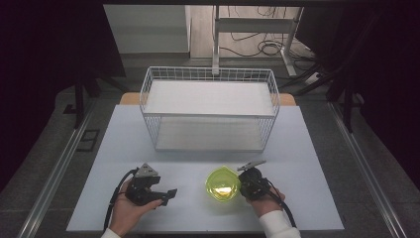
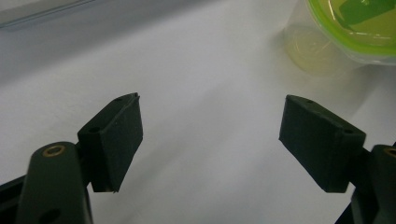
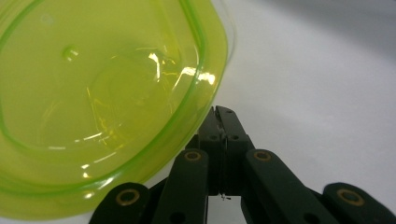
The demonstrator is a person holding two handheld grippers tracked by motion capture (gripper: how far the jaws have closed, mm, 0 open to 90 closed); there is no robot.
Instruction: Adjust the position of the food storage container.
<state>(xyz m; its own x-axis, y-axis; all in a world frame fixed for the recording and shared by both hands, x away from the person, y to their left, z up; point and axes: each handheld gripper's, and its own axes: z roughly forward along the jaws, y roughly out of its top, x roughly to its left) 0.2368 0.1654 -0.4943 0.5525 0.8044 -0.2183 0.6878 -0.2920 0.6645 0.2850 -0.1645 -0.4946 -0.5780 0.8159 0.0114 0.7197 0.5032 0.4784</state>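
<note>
Resting near the front edge, left gripper [image 1: 168, 194] lies at 7 o'clock w/ jaws wide apart, nothing between them, prob. parked out of the way. Right gripper [image 3: 223, 114] at 5 o'clock has jaws pressed together, tips just beside the bowl's [image 1: 223, 184] rim; can't tell if they pinch it. Bowl sits on the table [image 1: 307, 148] left of that gripper: see-through yellow-green plastic, rounded, glossy. Wire basket [image 1: 210, 106] stands at 12 o'clock, likely its destination.

A white wire basket [image 1: 209, 106] with a flat upper shelf stands at the far middle of a pale grey table [image 1: 317, 163]; behind, a white desk frame [image 1: 257, 29] and tangled cables [image 1: 265, 47] on the floor.
</note>
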